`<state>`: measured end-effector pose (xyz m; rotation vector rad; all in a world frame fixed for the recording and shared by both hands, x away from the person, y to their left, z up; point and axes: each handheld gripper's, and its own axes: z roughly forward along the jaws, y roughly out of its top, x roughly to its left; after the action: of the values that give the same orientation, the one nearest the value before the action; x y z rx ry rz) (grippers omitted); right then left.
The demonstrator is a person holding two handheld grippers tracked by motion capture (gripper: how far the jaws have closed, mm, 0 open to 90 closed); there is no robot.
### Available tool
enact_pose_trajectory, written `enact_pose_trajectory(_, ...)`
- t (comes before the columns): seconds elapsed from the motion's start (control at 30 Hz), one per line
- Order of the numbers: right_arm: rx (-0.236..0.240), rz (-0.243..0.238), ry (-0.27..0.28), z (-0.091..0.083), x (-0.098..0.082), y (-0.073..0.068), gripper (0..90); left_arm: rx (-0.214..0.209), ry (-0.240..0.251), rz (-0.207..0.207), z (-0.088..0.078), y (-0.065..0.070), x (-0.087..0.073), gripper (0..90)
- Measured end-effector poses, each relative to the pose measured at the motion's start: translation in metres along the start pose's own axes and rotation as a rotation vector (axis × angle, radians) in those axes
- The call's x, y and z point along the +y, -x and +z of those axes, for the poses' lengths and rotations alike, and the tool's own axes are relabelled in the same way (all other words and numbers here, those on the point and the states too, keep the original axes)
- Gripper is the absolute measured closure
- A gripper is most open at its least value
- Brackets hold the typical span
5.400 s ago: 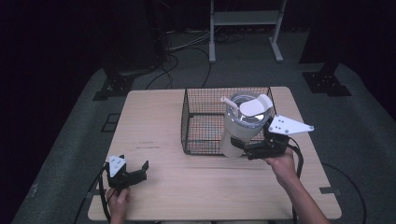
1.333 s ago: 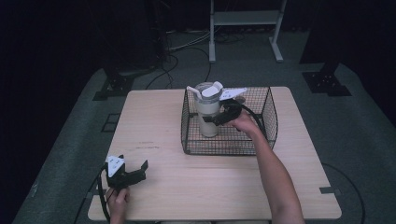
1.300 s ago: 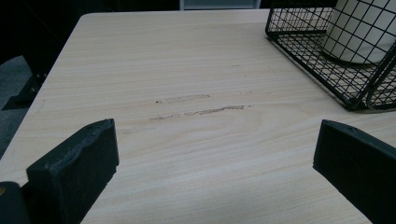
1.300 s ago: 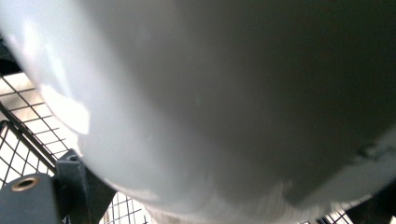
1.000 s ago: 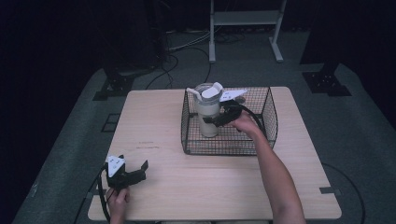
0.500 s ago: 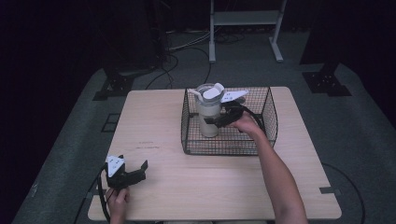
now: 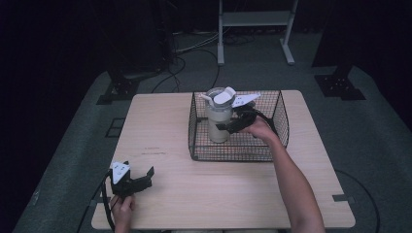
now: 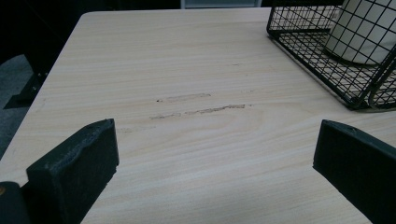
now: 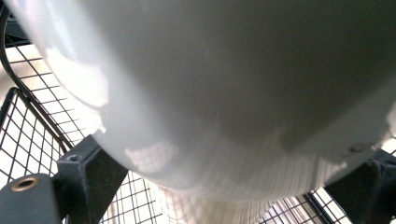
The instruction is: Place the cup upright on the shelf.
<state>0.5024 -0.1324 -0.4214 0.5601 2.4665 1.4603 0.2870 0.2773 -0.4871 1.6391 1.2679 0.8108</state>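
Observation:
A white tumbler with a flip lid stands upright in the left half of a black wire basket. My right gripper reaches into the basket from the right and is shut on the tumbler's side. In the right gripper view both jaws press against the tumbler, with basket mesh beneath. My left gripper rests near the table's front left corner, open, with nothing between its jaws. In the left gripper view that left gripper faces bare wood, with the basket and tumbler at upper right.
The light wooden table has faint scuff marks left of the basket. Dark carpet, cables and a metal stand lie beyond the far edge. The person's right forearm crosses the table's right front.
My right gripper carried the tumbler from the basket's front right up and over to its left half. Over the last second it has barely moved. The left gripper stayed put.

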Motion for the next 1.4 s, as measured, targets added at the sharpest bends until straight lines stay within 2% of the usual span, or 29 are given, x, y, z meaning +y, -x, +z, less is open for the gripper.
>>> enact_pose_trajectory(0.33, -0.016, 0.000, -0.018, -0.004, -0.003, -0.001, 8.6, -0.005, 0.003, 0.004, -0.001, 0.000, 0.000, 0.0)
enact_pose_trajectory(0.37, -0.016, 0.011, -0.025, -0.006, -0.004, -0.001, 8.6, -0.005, 0.002, 0.004, -0.001, 0.000, 0.000, 0.0)
enact_pose_trajectory(0.6, -0.031, 0.008, -0.025, -0.013, -0.003, -0.003, 8.8, -0.002, 0.000, 0.008, 0.000, 0.001, 0.000, 0.0)
enact_pose_trajectory(0.7, -0.041, 0.029, -0.021, -0.020, -0.002, -0.003, 8.8, -0.001, 0.001, 0.009, 0.000, 0.001, 0.000, 0.0)
enact_pose_trajectory(1.0, -0.057, 0.036, -0.031, -0.028, -0.003, -0.005, 8.8, -0.001, 0.001, 0.010, 0.000, 0.001, 0.000, 0.0)
enact_pose_trajectory(1.03, -0.053, 0.056, -0.020, -0.031, -0.003, -0.005, 8.8, 0.001, 0.002, 0.009, 0.000, 0.001, 0.000, 0.0)
enact_pose_trajectory(1.23, -0.060, 0.066, -0.026, -0.036, 0.000, -0.007, 8.8, 0.000, 0.000, 0.010, 0.000, 0.001, 0.000, 0.0)
enact_pose_trajectory(1.4, -0.075, 0.072, -0.027, -0.046, 0.002, -0.010, 8.8, 0.000, 0.001, 0.011, 0.000, 0.001, 0.000, 0.0)
